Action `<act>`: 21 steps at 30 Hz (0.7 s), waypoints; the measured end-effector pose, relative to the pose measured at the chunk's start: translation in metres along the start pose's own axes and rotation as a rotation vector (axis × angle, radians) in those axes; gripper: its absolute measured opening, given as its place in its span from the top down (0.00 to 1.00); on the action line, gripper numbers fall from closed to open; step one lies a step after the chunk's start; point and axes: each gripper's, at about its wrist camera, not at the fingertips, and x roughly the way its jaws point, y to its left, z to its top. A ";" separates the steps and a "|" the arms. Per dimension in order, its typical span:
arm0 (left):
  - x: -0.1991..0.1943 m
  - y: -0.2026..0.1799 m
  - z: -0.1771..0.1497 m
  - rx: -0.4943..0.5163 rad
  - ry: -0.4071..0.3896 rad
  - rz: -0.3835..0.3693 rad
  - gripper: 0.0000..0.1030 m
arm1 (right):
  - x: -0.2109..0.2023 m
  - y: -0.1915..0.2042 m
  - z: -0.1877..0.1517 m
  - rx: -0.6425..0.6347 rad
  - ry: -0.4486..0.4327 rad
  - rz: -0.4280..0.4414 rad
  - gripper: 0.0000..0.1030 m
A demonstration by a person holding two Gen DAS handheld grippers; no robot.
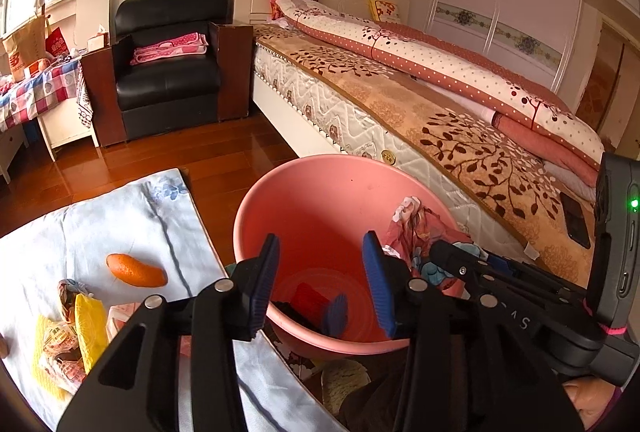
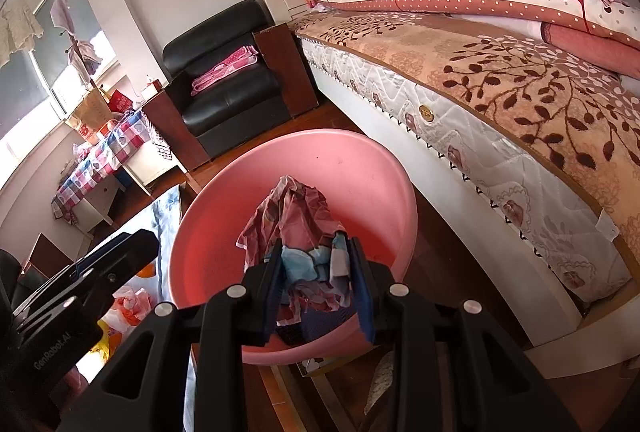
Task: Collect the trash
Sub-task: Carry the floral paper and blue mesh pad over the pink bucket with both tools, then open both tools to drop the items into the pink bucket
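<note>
Right tongs (image 2: 320, 280) pinch crumpled wrapper (image 2: 296, 224) over pink basin (image 2: 384, 176).

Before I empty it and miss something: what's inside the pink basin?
A red scrap and dark bits on the pink basin bottom. The claws hide the near part.

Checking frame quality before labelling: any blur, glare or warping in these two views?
Left wrist: strong fisheye bend on the bed, dark corners, blown-out window, a blurred blue item inside the pink basin. Right wrist: same warping, window overexposed, crumpled paper sharp between the right gripper fingers.
</note>
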 end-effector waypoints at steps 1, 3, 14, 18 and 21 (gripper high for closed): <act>-0.001 0.000 0.000 -0.003 -0.001 -0.001 0.58 | -0.001 0.000 0.000 -0.001 -0.003 -0.002 0.69; -0.003 0.000 0.000 -0.008 -0.003 -0.004 0.58 | -0.001 0.001 0.001 -0.005 -0.012 -0.009 0.66; -0.021 0.005 -0.002 -0.020 -0.022 -0.017 0.58 | -0.009 0.012 0.002 -0.046 -0.049 -0.035 0.42; -0.032 0.008 -0.001 -0.030 -0.042 -0.019 0.58 | -0.015 0.018 0.001 -0.053 -0.054 -0.025 0.41; -0.043 0.012 0.000 -0.039 -0.056 -0.017 0.58 | -0.021 0.024 -0.001 -0.063 -0.060 -0.014 0.41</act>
